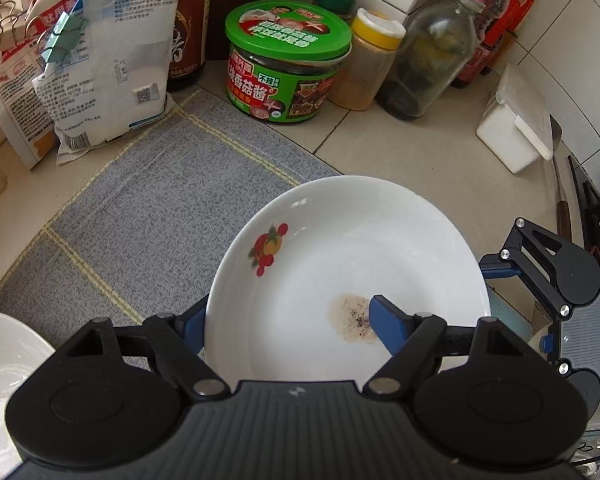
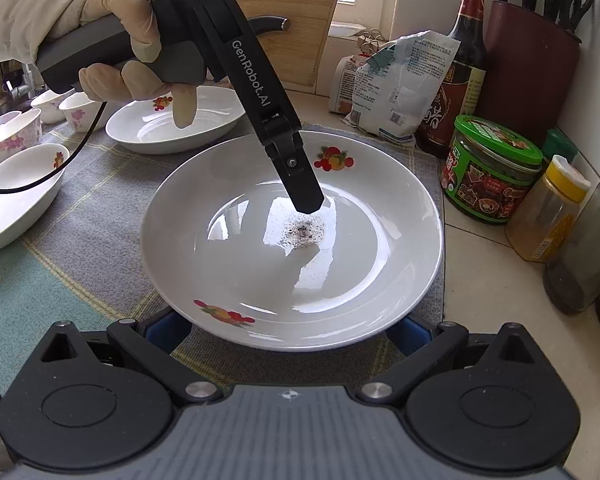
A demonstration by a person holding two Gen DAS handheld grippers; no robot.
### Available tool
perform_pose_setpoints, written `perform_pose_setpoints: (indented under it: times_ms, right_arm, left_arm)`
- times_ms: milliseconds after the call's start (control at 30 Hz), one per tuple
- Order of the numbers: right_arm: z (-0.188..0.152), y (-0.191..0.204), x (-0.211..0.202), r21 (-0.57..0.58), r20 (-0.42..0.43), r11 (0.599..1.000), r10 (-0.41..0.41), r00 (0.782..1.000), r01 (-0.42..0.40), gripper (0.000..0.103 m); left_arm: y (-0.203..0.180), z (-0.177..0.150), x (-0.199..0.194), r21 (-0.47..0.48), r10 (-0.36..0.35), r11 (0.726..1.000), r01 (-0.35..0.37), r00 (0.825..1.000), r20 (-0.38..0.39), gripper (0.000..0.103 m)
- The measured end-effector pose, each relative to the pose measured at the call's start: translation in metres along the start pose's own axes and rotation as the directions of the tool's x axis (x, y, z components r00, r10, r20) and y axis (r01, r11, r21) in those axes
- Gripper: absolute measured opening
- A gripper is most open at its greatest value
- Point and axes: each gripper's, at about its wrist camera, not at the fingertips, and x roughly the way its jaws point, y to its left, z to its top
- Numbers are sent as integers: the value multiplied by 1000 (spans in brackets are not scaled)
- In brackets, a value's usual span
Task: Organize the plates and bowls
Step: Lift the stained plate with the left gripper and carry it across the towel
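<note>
A white plate with fruit decals and a brown stain in its middle is held just above the grey mat. My left gripper is shut on its rim: one blue finger lies inside the plate beside the stain, and the other is under the rim. In the right wrist view that upper finger presses down into the plate, with a gloved hand on the handle. My right gripper stands open, its two blue fingers spread wide beneath the plate's near rim.
On the mat behind are a second fruit-decal plate, an oval dish and small flowered cups. A green-lidded jar, spice bottles, sauce bottles, clipped bags and a knife block line the tiled wall. A white box stands on the right.
</note>
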Motion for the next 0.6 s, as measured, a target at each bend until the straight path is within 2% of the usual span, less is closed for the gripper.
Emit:
perform_pose_setpoints:
  times_ms: [200, 600]
  right_arm:
    - [2, -10, 7, 12, -11, 1000, 2, 1000, -2, 103]
    - [2, -13, 14, 42, -29, 999, 13, 999, -12, 103]
  left_arm:
    - [5, 11, 11, 5, -3, 1000, 3, 1000, -6, 80]
    - [9, 12, 23, 14, -5, 1000, 6, 1000, -18, 80]
